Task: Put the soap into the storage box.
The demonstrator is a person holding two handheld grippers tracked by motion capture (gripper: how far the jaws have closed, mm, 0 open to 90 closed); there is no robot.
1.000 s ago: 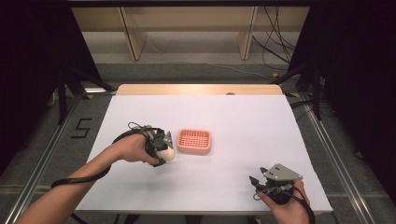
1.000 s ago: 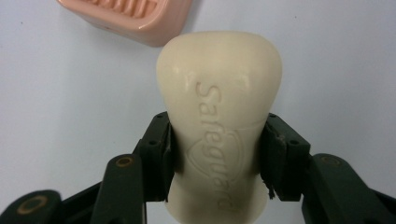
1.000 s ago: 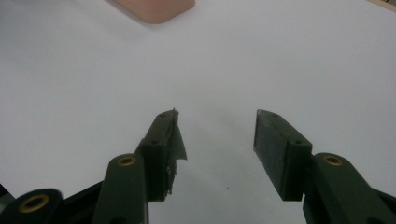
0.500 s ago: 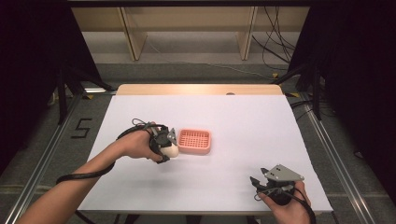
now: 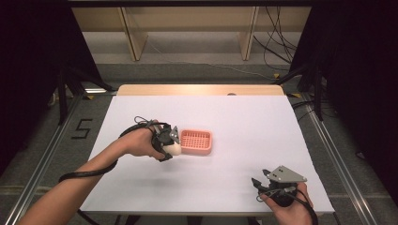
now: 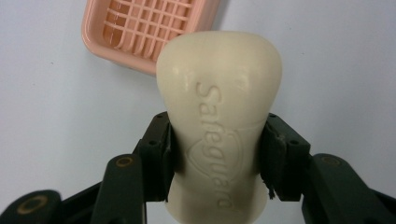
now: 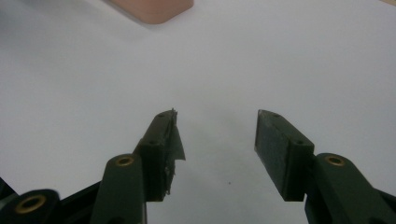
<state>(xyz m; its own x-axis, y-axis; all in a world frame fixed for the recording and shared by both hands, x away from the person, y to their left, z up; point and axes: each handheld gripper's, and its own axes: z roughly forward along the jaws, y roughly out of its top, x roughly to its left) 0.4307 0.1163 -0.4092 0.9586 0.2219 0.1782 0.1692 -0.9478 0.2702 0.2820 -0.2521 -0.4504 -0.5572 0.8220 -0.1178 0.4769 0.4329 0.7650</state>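
Note:
A cream bar of soap stamped "Safeguard" is clamped between the black jaws of my left gripper. In the high view that left gripper holds the soap just left of a pink slotted soap dish lying on the white table. The dish sits beyond the soap, a little off to one side, in the left gripper view. My right gripper hovers near the table's front right with its jaws apart and nothing between them. A corner of the dish shows far ahead of it.
The white table top has a wooden strip along its far edge. Wooden shelving and cables stand on the floor beyond it. Metal rails run along both sides of the table.
My left gripper has carried the soap to the right and slightly away, closer to the pink dish. The right gripper has stayed where it was.

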